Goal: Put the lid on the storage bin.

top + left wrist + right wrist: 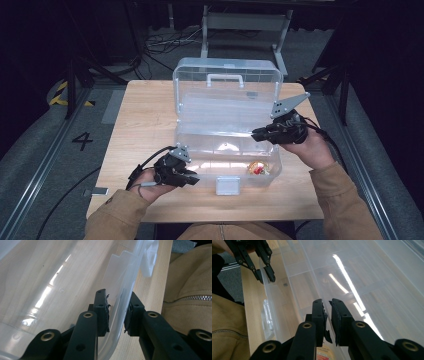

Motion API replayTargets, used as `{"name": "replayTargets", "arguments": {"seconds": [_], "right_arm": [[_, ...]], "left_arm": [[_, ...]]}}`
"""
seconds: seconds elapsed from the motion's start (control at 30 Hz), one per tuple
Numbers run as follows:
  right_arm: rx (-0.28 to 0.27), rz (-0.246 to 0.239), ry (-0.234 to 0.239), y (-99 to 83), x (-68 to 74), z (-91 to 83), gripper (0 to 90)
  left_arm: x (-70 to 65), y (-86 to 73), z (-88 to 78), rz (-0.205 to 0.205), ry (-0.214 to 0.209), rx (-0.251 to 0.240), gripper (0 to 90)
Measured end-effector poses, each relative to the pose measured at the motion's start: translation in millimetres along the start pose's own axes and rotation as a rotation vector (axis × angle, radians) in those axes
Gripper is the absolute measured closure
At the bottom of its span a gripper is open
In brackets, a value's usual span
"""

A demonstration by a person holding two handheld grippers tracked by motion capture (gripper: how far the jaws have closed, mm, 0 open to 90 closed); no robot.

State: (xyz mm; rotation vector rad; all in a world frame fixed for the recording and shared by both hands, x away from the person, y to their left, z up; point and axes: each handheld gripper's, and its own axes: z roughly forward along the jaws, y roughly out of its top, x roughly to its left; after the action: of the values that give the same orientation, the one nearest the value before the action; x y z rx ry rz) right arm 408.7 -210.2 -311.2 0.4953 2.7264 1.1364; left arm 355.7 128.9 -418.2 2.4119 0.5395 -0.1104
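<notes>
Both tools were at the clear plastic box (227,130). That box, the biggest thing on the wooden table (145,125), sat at the centre of the high view with its lid (227,80) standing open toward the top of the frame, white handle (225,77) on it.

At lower left of that view the left tool (192,179) reached the box's near front wall; in the left gripper view its jaws stood one on each side of that wall (117,307), narrowly parted, with both pads looking pressed to the plastic. The right tool (256,133), right of centre in the high view, hung over the box's open inside; in the right gripper view its jaws (327,312) were almost together, a thin gap between them and nothing in it.

A white latch (227,185) hung at the front wall's middle, toward the bottom of the frame. Smallest, a red and yellow wrapped item (258,169) lay inside the box at its near right corner.
</notes>
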Motion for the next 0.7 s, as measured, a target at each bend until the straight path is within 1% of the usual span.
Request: {"name": "replayTargets", "arguments": {"seconds": [0.27, 0.4, 0.47, 0.53, 0.7], "right_arm": [[-0.005, -0.002, 0.002, -5.2, 6.7, 0.3, 80.9], [-0.005, -0.012, 0.001, -7.5, 9.7, 0.6, 80.9], [0.001, -0.021, 0.007, -8.1, 10.8, 0.9, 80.8], [0.003, -0.02, 0.007, -8.4, 11.5, 1.0, 80.9], [0.013, -0.033, -0.001, -8.7, 14.5, 1.3, 80.8]], "left_arm": [[-0.1, -0.1, 0.0, 0.0, 0.0, -0.001, 75.1], [0.0, -0.1, 0.0, 0.001, -0.001, -0.002, 75.1], [0.0, -0.2, 0.0, 0.001, -0.002, -0.002, 75.1], [0.1, -0.2, 0.0, 0.001, -0.003, -0.002, 75.1], [0.2, -0.2, -0.1, 0.002, -0.003, -0.003, 75.1]]}}
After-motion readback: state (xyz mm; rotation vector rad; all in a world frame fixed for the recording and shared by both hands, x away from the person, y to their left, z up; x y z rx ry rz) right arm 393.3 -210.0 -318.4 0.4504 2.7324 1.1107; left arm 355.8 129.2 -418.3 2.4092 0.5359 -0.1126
